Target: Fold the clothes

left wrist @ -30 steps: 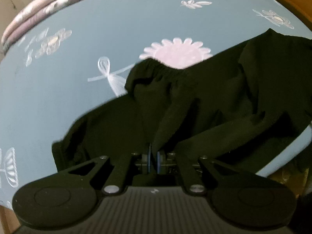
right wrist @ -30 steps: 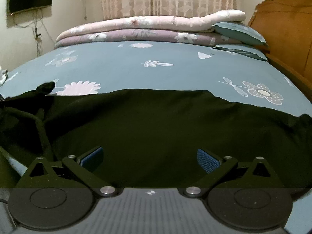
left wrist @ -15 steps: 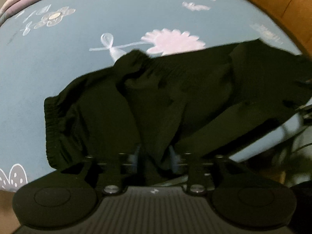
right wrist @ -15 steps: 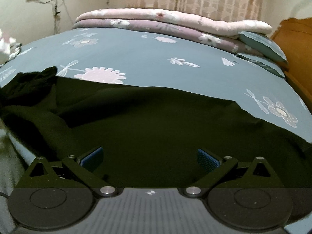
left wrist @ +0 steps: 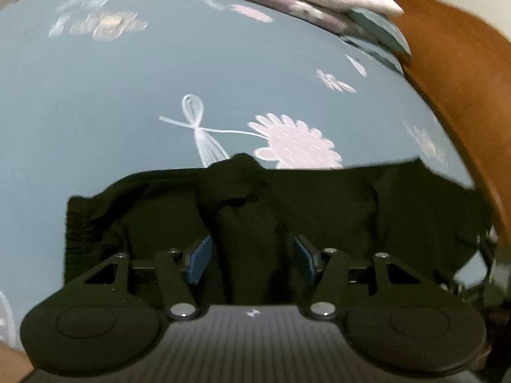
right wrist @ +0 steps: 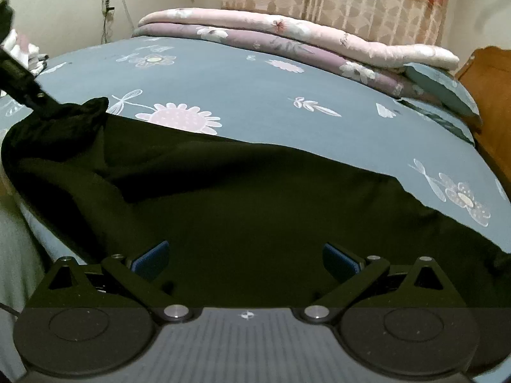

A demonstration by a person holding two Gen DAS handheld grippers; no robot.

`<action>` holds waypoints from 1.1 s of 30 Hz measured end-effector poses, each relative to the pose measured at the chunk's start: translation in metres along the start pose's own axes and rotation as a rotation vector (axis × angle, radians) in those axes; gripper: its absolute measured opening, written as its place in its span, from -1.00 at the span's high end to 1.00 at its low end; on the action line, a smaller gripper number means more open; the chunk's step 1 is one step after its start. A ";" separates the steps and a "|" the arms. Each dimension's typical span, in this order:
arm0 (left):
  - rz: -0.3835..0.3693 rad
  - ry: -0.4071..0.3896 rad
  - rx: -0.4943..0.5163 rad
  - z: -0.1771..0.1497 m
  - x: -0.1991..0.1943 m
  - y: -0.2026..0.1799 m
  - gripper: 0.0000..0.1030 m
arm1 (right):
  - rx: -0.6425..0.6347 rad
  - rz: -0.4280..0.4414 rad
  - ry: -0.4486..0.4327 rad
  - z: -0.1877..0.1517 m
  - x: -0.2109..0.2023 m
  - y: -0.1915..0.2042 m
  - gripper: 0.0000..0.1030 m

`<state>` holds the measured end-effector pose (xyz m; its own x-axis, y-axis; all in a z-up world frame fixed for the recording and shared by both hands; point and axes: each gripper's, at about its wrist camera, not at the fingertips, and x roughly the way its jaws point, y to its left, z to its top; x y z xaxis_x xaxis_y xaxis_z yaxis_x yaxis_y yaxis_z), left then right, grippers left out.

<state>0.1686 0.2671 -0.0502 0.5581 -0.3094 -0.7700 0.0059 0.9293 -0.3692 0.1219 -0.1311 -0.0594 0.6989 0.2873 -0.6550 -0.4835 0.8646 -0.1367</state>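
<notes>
A black garment with an elastic waistband [left wrist: 319,204] lies across the near part of the blue flowered bed [left wrist: 159,73]. My left gripper [left wrist: 252,257] is open, with a bunched fold of the black cloth lying between its blue pads [left wrist: 199,258]. In the right wrist view the same garment [right wrist: 255,210] spreads wide over the bed edge. My right gripper [right wrist: 246,258] is wide open just above the flat cloth and holds nothing. The left gripper's body [right wrist: 19,76] shows at the far left, by the raised bunch of cloth.
Folded pink and purple quilts [right wrist: 287,38] and a blue pillow [right wrist: 444,86] lie at the far end of the bed. A wooden headboard [right wrist: 491,73] stands on the right, curtains [right wrist: 335,0] behind, a wall with cables [right wrist: 105,9] at the left.
My left gripper was shut on the black cloth a second ago and has opened; the cloth has dropped lower onto the bed. The right gripper stayed open and its view swung leftward.
</notes>
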 end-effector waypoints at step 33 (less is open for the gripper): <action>0.027 -0.211 0.106 0.009 -0.024 -0.009 0.78 | -0.009 -0.034 0.020 0.006 0.011 0.006 -1.00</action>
<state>0.1628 0.2683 -0.0238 0.7200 -0.2457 -0.6491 0.0699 0.9561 -0.2844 0.1304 -0.1204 -0.0629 0.7042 0.2493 -0.6648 -0.4645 0.8699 -0.1659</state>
